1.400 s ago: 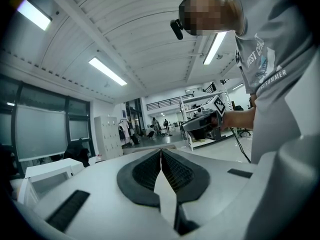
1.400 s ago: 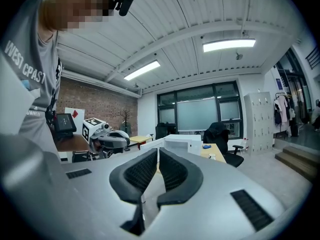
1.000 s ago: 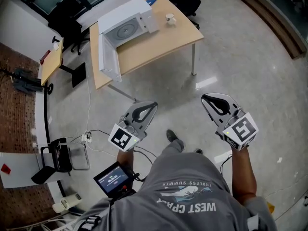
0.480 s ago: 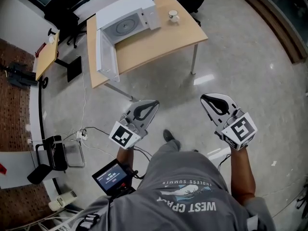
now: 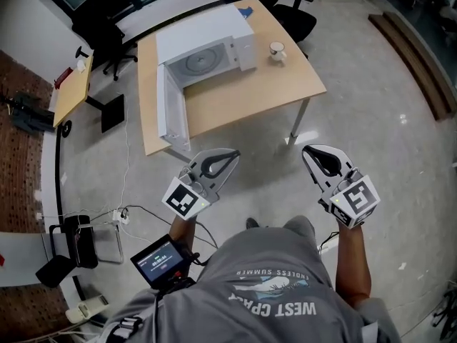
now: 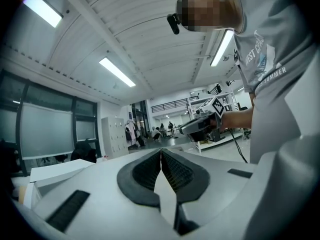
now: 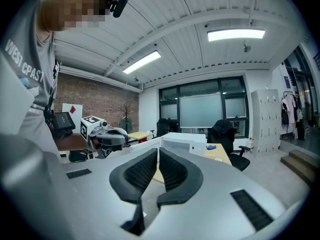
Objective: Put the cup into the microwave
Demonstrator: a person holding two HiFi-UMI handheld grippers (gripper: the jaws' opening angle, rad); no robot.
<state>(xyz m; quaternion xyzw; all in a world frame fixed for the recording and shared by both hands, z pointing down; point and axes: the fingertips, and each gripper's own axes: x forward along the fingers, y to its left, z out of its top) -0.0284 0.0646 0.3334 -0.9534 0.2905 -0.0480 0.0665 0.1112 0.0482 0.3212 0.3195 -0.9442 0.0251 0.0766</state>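
- The microwave door [image 5: 171,109] hung fully open off the left edge of the wooden table [image 5: 243,95], presumably so the cavity was ready to receive something; one door, hinged on the left.
- The microwave [image 5: 207,45] sat at the table's far left part with its round turntable showing and nothing on it; one microwave.
- The left gripper [image 5: 230,157] was held level in front of the person, well apart from the table; its jaws were pressed together with nothing between them, which suited carrying it on an approach rather than reaching.
- The cup [image 5: 276,51], white and upright, stood on the table just to the right of the microwave, outside it and untouched; one cup, so the task appeared not yet begun.
- The right gripper [image 5: 308,151] pointed slightly downward towards the table, also well short of it; its jaws were closed on nothing; being nearer the cup's side, it seemed the likelier one to pick it up, and would have to open first; two grippers in all.
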